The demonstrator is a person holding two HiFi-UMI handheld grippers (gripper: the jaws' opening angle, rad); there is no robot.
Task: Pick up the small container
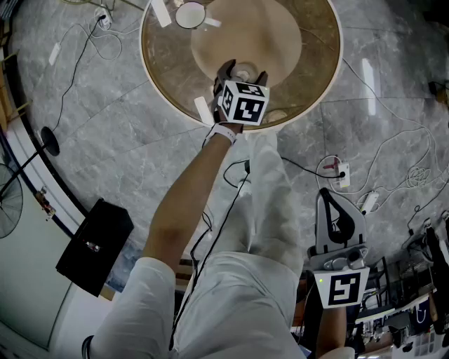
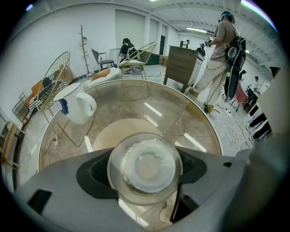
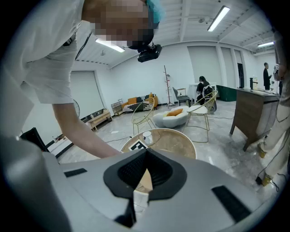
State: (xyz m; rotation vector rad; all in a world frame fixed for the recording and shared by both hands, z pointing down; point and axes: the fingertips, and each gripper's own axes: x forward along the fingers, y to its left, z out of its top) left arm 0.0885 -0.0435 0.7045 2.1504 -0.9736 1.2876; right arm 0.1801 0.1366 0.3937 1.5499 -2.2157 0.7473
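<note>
The small container (image 1: 244, 72) (image 2: 144, 165) is a clear round tub with a pale lid, seen from above. It sits between the two fingers of my left gripper (image 1: 243, 71) (image 2: 145, 172), whose jaws stand wide with a black pad against each side of the tub, over the near part of the round glass table (image 1: 309, 98) (image 2: 199, 122). Whether the tub rests on the glass or hangs just above it I cannot tell. My right gripper (image 1: 330, 200) (image 3: 144, 181) is held low beside my right leg, away from the table, shut and empty.
A white jug (image 1: 190, 14) (image 2: 81, 108) stands at the table's far edge. On the marble floor lie cables, a power strip (image 1: 342, 175) and a black box (image 1: 95, 245). Wire chairs (image 2: 54, 77) and a walking person (image 2: 217, 50) are beyond the table.
</note>
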